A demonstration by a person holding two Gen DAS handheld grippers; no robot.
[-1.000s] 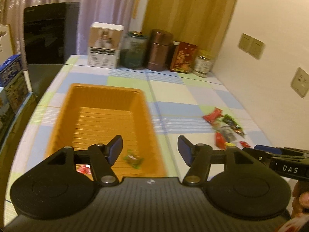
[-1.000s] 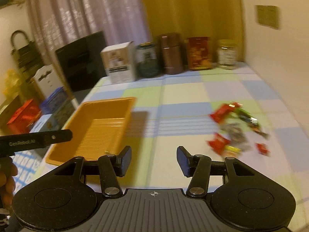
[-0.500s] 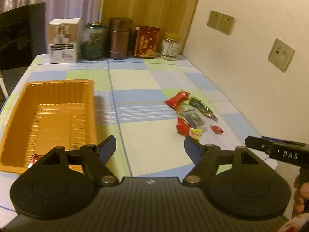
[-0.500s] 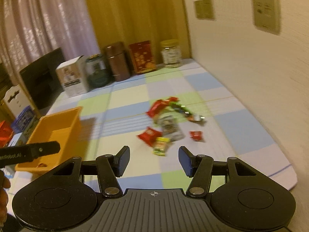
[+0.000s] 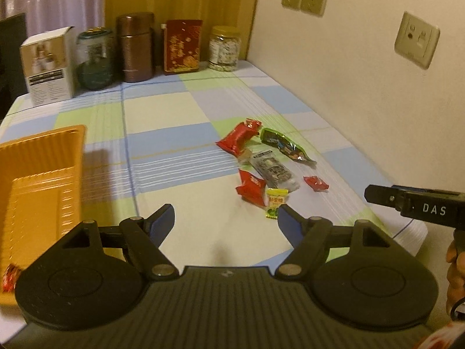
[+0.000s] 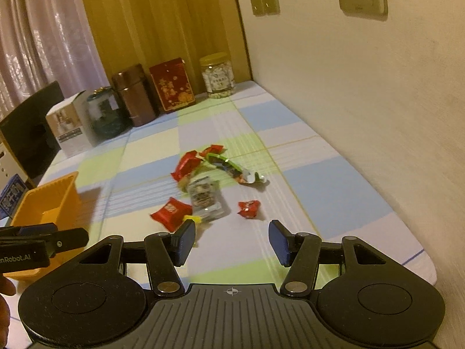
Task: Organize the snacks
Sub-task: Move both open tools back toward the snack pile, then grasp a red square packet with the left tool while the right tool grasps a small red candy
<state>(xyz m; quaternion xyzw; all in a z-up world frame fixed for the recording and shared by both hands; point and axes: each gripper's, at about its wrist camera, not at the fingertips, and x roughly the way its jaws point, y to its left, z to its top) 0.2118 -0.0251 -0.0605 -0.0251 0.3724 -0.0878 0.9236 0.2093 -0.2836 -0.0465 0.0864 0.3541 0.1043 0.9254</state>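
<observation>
white "das" lettering marks the right tongs [image 5: 377,195].

My left wrist camera sits just behind the left claw [image 5: 226,213], looking forward and down along its fingers over the tabletop [image 5: 186,110]; the snack pile [image 5: 261,163] lies ahead and slightly right of that claw, the orange tray [image 5: 43,174] off to its left. My right wrist camera rides behind the right claw [image 6: 231,240], also tilted down, closer to the wall [image 6: 363,101] on its right. Both views share the pile, the tray, and the row of containers [image 5: 136,46] far beyond the claws.
</observation>
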